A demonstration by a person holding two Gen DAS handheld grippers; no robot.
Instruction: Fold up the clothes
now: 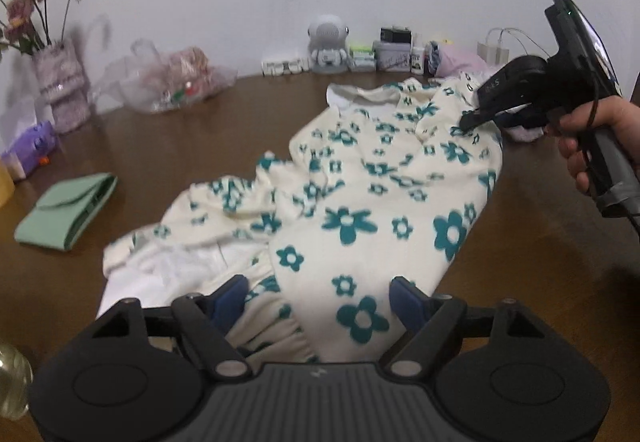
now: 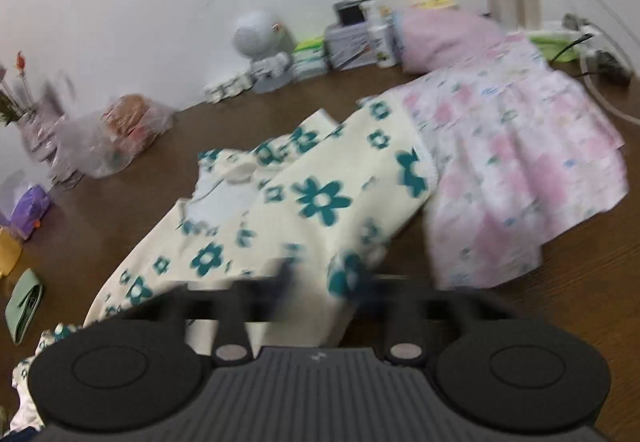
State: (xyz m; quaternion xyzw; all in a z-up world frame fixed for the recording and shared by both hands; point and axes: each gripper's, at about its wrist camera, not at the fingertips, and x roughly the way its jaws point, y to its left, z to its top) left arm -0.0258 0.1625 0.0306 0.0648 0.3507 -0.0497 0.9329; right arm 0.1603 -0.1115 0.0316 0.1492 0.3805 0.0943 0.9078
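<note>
A cream garment with teal flowers [image 1: 360,202] lies crumpled on the brown table [image 1: 180,146]; it also shows in the right wrist view [image 2: 280,218]. My left gripper [image 1: 320,298] is open, its blue fingers [image 1: 230,296] astride the garment's near hem. My right gripper [image 2: 320,278] is blurred; a fold of the garment sits between its fingers, and in the left wrist view its tips [image 1: 470,120] press into the garment's far right shoulder. A pink floral garment [image 2: 512,170] lies spread to the right.
A folded green cloth [image 1: 66,212] lies at the left. A flower vase [image 1: 60,82], a plastic bag [image 1: 168,82], a white toy robot [image 1: 328,44], boxes and bottles [image 1: 394,52] and chargers with cables [image 2: 516,4] line the wall.
</note>
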